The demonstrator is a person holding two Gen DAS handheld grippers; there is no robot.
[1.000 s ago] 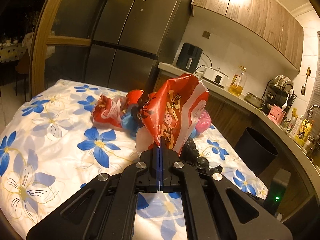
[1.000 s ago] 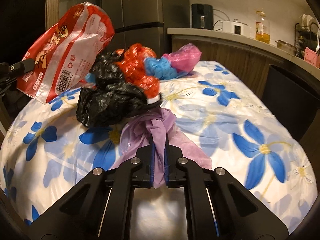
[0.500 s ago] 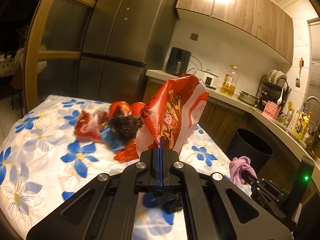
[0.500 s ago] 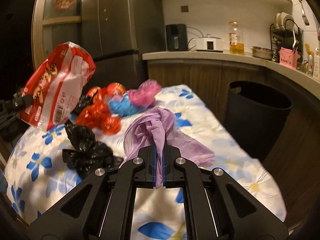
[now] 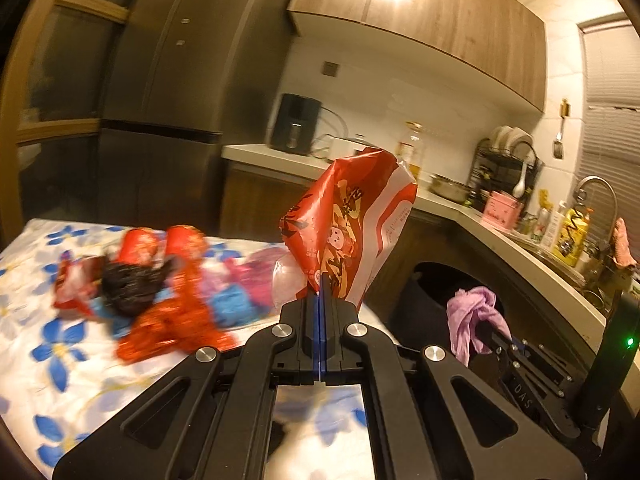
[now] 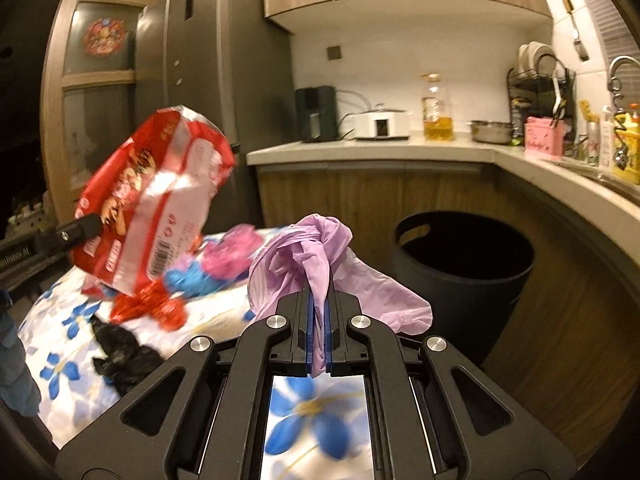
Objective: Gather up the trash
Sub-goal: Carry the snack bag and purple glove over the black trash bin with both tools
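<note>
My left gripper (image 5: 321,300) is shut on the lower edge of a red and white snack bag (image 5: 352,224), which stands up above the table. The same snack bag (image 6: 152,196) shows in the right wrist view at the left, held aloft. My right gripper (image 6: 318,320) is shut on a crumpled purple plastic bag (image 6: 316,252); that purple bag (image 5: 474,316) hangs in front of the black trash bin (image 5: 424,292). The bin (image 6: 464,264) stands on the floor right of the table, mouth open.
More trash lies on the flowered tablecloth (image 5: 48,364): red wrappers (image 5: 172,320), a black bag (image 6: 124,356), blue and pink bags (image 6: 216,264). A fridge (image 6: 224,92) stands behind. A counter (image 6: 400,148) with appliances, an oil bottle and a dish rack curves along the right.
Both grippers have lifted and swung right with their bags, away from the trash pile and toward the black bin. The purple bag has left the cloth and now hangs near the bin.
</note>
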